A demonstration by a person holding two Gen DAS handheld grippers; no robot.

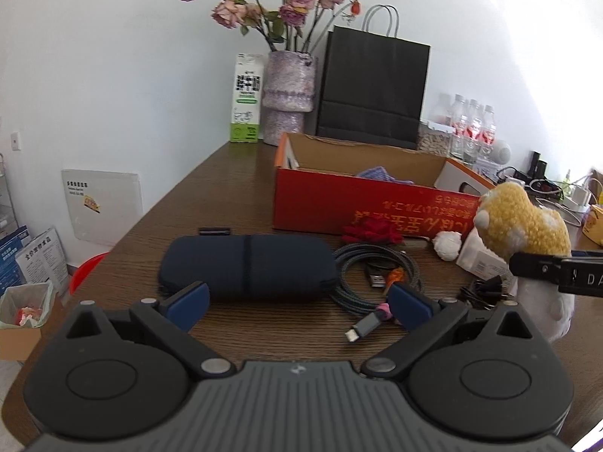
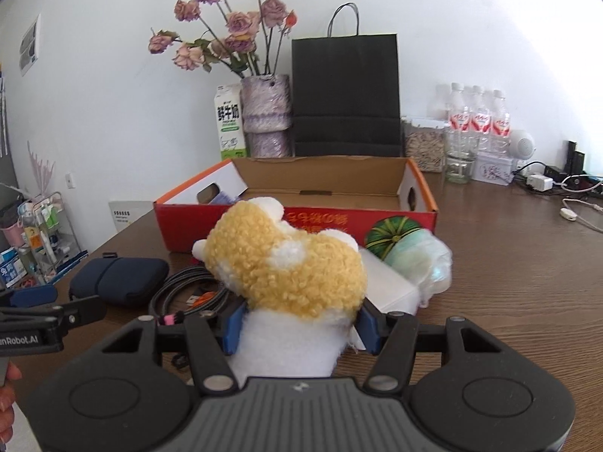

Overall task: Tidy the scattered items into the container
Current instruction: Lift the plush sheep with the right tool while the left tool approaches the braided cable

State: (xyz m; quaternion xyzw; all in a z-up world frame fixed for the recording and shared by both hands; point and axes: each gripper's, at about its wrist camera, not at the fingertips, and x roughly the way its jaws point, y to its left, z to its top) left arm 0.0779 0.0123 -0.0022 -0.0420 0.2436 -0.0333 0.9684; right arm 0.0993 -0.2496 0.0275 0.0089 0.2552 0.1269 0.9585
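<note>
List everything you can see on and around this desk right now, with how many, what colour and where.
fluffy plush toy: one, yellow and white, clamped in right gripper
open cardboard box: one, red, mid-table
zipped fabric case: one, navy, ahead of left gripper
coiled braided cable: one, dark grey, right of case
paper carrier bag: one, black, behind box
vase of dried roses: one, lilac, by wall
milk carton: one, white-green, left of vase
left gripper: open, empty
right gripper: shut on toy
</note>
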